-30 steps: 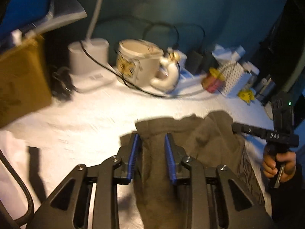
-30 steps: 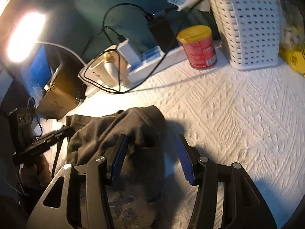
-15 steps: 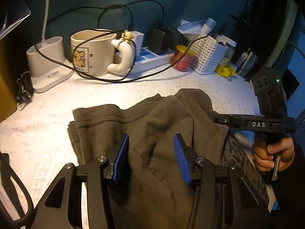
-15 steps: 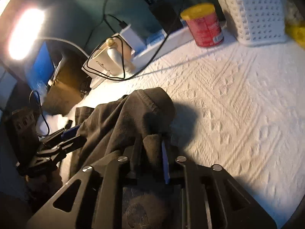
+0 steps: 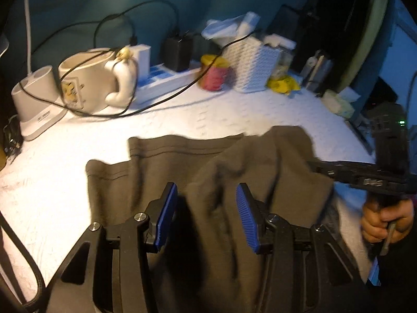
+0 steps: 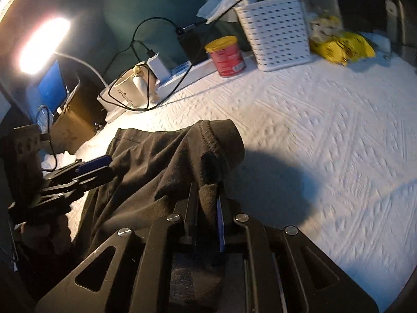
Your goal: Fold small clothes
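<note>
Left wrist view showed the left hand-held gripper (image 5: 207, 214) with its blue pads (image 5: 166, 214) spread apart above a dark olive garment (image 5: 182, 172), nothing pinched between them. The garment lay rumpled on a white textured cloth (image 5: 65, 182) covering the counter, its hemmed edge toward a cream mug (image 5: 88, 78) and a black cable (image 5: 156, 99). On the right of that view a hand (image 5: 385, 221) held the right hand-held gripper (image 6: 206, 203), which reached into the garment's raised side. Right wrist view showed that gripper's jaws clamped tight on a bunched fold of the garment, the cloth lifted in a hump ahead of them. Farther back stood a red can (image 6: 228, 56) beside a white perforated basket (image 6: 276, 31), a yellow packet (image 6: 341, 44) to its right, and a bright lamp (image 6: 41, 44) at the left.
</note>
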The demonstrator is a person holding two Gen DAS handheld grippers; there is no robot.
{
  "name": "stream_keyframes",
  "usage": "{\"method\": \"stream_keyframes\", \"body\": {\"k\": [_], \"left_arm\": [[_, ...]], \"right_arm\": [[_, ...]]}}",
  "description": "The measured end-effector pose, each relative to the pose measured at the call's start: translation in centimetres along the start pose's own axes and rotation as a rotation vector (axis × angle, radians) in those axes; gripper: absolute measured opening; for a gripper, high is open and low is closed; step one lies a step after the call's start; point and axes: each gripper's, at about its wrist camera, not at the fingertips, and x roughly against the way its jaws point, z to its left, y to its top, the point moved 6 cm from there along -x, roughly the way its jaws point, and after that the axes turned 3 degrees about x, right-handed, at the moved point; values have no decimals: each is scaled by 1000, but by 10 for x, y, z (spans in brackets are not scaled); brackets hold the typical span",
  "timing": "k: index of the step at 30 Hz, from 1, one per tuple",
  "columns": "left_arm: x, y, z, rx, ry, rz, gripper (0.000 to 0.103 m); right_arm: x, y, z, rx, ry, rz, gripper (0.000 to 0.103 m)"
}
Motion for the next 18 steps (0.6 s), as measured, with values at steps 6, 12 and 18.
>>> {"method": "stream_keyframes", "body": {"k": [6,12,18], "left_arm": [[-5,-5,6,3,-30,38,47],[-10,-7,1,-47,-31,22,10],[27,12,10,-37,-12,-86,4]], "right_arm": [[-3,7,-8,-45,-6,8,23],[-16,20,-21,-97,44,11,56],[-28,37,-22,-142,168,-26,18]]}}
